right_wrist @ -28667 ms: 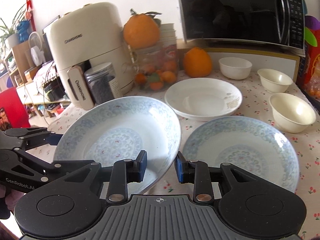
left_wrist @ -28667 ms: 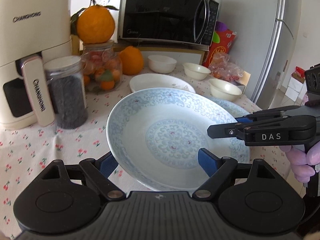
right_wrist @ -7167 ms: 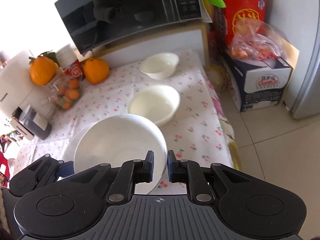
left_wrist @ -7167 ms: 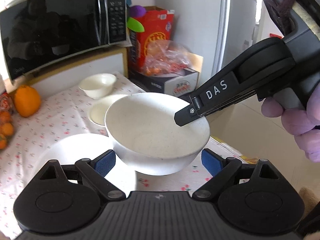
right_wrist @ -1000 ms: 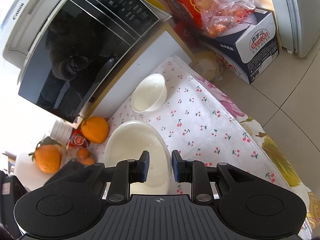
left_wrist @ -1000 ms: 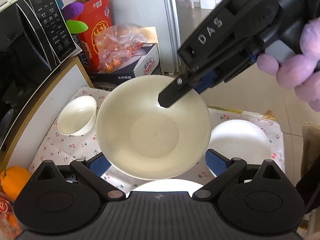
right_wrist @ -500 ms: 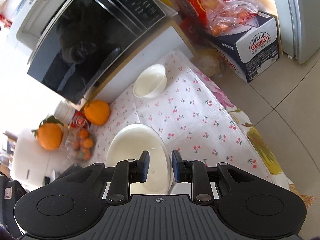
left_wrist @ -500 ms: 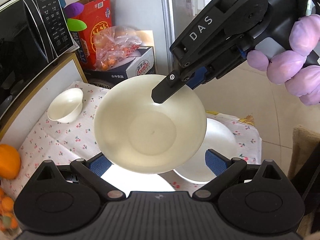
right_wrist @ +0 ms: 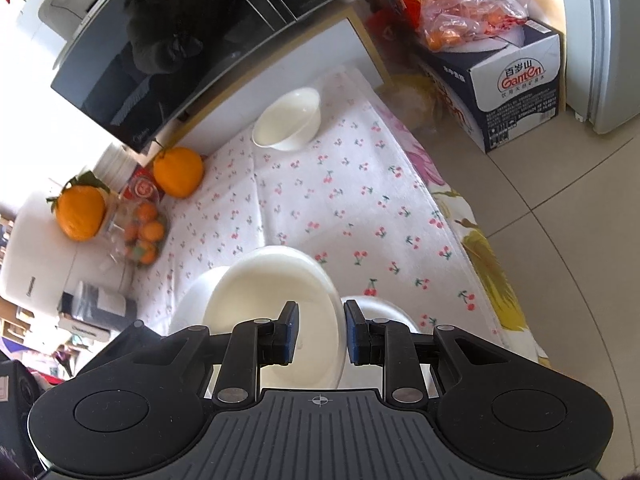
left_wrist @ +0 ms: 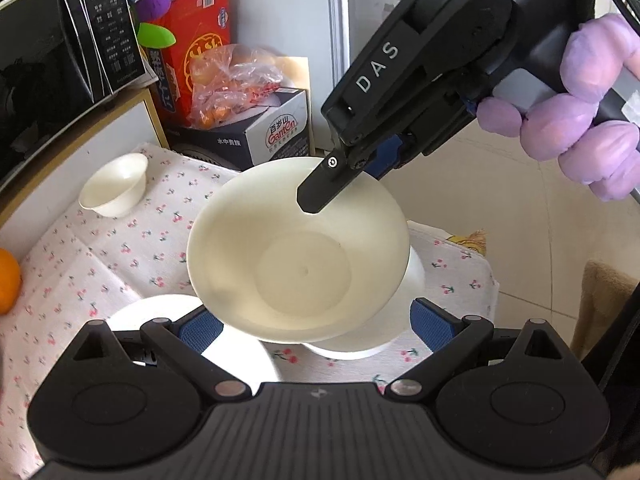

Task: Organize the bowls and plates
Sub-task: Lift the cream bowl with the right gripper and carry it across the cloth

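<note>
— Since a second ago, what has moved?

— Both views have swung, and the held cream bowl (left_wrist: 298,256) now hangs over a second white bowl (left_wrist: 414,280) standing on the cherry-print tablecloth (left_wrist: 100,256), near its right edge. Earlier that second bowl lay clear to the right of it.

— How is the bowl held?

— By the right gripper (right_wrist: 319,334), whose blue pads are clamped on the bowl's rim, one inside and one outside. A hand in a purple glove (left_wrist: 584,120) holds that tool at the upper right of the left wrist view.

— And the left gripper (left_wrist: 316,326)?

— Its jaws stand wide apart, one blue pad on each side beneath the bowl; whether they touch it, I cannot tell.

— What else is on the cloth?

— A small white bowl (right_wrist: 287,124) sits at the far end by the microwave (right_wrist: 180,40). A white plate (left_wrist: 160,312) lies near, left of the stacked bowls.
</note>
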Tool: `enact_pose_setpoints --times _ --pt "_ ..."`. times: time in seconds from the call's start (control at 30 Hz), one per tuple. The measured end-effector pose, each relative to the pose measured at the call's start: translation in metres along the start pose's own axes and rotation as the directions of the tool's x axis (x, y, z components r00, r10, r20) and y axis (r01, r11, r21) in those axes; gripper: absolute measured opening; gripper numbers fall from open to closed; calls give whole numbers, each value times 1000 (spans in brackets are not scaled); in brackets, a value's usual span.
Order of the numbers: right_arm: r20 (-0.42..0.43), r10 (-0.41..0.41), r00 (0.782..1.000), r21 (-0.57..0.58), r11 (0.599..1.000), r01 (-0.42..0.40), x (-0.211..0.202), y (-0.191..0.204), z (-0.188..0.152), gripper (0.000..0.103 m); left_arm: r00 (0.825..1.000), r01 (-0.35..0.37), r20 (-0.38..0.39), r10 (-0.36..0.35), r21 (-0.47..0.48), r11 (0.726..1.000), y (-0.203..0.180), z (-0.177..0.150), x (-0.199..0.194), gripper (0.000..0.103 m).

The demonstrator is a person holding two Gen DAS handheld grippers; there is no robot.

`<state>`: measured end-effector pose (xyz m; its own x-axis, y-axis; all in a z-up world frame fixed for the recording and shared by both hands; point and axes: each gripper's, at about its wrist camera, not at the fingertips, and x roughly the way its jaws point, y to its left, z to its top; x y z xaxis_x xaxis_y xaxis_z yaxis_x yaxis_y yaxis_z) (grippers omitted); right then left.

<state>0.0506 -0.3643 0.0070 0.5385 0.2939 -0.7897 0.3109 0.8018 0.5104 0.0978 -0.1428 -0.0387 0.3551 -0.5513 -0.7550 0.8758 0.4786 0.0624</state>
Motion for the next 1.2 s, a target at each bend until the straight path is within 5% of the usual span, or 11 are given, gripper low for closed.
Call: enact_pose_setpoints --times 0.6,1.2 --pt "-52 -57 997 -48 997 54 6 -11 -11 24 1000 -11 -20 11 2 1000 -23 -9 11 98" --pt "-62 -146 987 -123 983 138 14 -12 -14 23 996 -75 -48 81 116 990 -40 -15 16 99"
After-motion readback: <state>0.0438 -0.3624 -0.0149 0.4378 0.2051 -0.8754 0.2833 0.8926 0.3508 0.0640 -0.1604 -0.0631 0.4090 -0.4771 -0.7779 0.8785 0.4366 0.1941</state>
